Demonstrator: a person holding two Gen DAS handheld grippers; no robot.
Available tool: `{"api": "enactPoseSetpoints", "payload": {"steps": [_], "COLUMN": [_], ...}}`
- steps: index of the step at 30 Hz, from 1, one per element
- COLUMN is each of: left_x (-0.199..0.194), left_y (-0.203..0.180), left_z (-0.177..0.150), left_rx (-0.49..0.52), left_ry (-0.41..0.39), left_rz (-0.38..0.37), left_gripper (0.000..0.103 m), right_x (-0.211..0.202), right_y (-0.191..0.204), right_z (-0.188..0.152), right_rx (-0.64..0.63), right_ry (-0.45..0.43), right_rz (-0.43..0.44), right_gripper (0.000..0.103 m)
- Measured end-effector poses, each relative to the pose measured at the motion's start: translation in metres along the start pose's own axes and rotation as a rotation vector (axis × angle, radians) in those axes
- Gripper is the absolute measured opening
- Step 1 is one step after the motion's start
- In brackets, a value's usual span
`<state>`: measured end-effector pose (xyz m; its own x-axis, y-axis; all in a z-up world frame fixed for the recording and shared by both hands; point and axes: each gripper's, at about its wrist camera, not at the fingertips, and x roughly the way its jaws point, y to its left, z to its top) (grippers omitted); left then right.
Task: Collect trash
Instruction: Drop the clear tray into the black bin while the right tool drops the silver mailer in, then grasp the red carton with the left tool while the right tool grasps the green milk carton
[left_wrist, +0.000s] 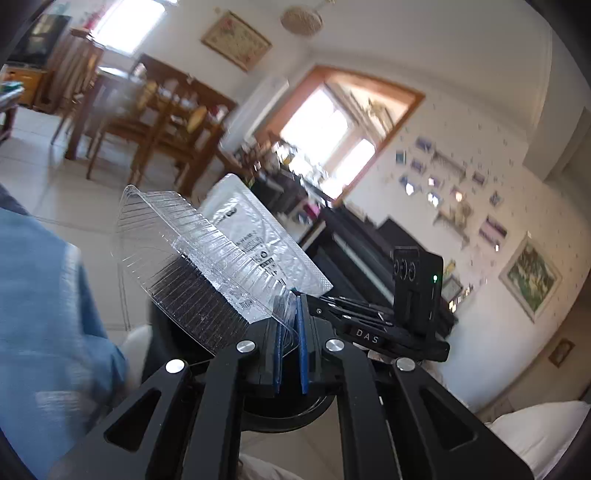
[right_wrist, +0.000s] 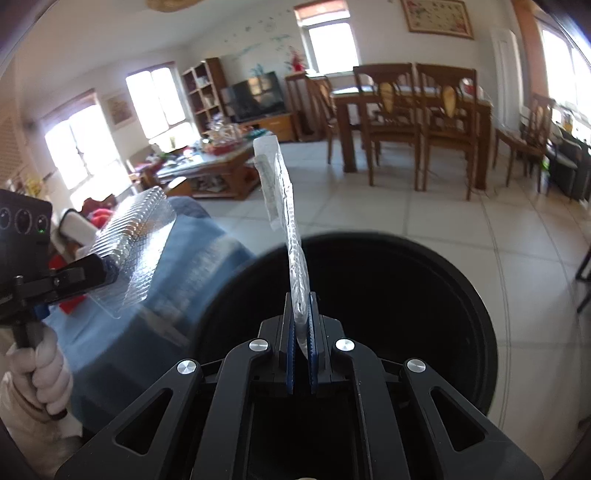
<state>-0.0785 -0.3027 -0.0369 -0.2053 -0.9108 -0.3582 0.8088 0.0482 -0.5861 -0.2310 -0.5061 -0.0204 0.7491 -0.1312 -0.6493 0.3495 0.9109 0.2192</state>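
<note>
- The left hand-held gripper (left_wrist: 291, 332), at the lower centre of the left wrist view, is clamped tight on the flange of a clear ribbed plastic container (left_wrist: 192, 266), which juts up and to the left of it.
- The right hand-held gripper (right_wrist: 300, 332), at the lower centre of the right wrist view, is closed hard on the bottom edge of a flat white plastic packet (right_wrist: 282, 206), which stands upright on edge above the blue pads.
- A black trash bin (right_wrist: 424, 288) gapes directly beyond the right hand-held gripper, filling the middle of that view; the packet hangs over its near rim.
- At the left edge of the same view, a gloved hand (right_wrist: 40, 373) carries the container beside blue fabric (right_wrist: 192, 258), short of the bin's mouth.
- Risk, as judged: letting go now could drop the container outside the rim, and its thin flange could slip from the pads; the light packet may flutter and miss.
</note>
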Motion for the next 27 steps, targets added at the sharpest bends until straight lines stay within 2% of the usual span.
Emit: {"api": "enactPoseSetpoints", "payload": {"steps": [7,14,15,18,21,23,25,26,27], "left_x": [0.064,0.083,0.085,0.082,0.078,0.075,0.067,0.062,0.054], "left_y": [-0.002,0.001,0.002,0.007,0.006,0.005,0.003,0.001,-0.001], "left_z": [-0.012,-0.025,-0.027,-0.027,-0.026,-0.025,-0.026,-0.026,-0.025], "left_rx": [0.056,0.095,0.093,0.087,0.09,0.095,0.106,0.113,0.123], "left_ry": [0.159,0.253,0.255,0.264,0.268,0.263,0.237,0.219,0.194], "left_rz": [-0.009,0.025,0.037,0.06,0.076,0.083,0.093,0.1,0.114], "left_gripper": [0.008,0.009,0.01,0.011,0.018,0.029,0.057,0.063,0.073], "right_x": [0.011,0.013,0.013,0.01,0.008,0.006,0.002,0.001,-0.001], "right_y": [-0.035,-0.038,-0.039,-0.037,-0.032,-0.028,-0.026,-0.023,-0.02], "right_z": [-0.036,-0.053,-0.054,-0.053,-0.051,-0.05,-0.046,-0.045,-0.043], "right_rx": [0.045,0.055,0.058,0.071,0.06,0.055,0.045,0.038,0.03], "right_ry": [0.092,0.119,0.119,0.102,0.079,0.061,0.04,0.032,0.02], "right_rz": [-0.07,-0.078,-0.077,-0.09,-0.111,-0.115,-0.119,-0.124,-0.131], "right_gripper": [0.006,0.007,0.013,0.053,0.055,0.061,0.066,0.066,0.071]}}
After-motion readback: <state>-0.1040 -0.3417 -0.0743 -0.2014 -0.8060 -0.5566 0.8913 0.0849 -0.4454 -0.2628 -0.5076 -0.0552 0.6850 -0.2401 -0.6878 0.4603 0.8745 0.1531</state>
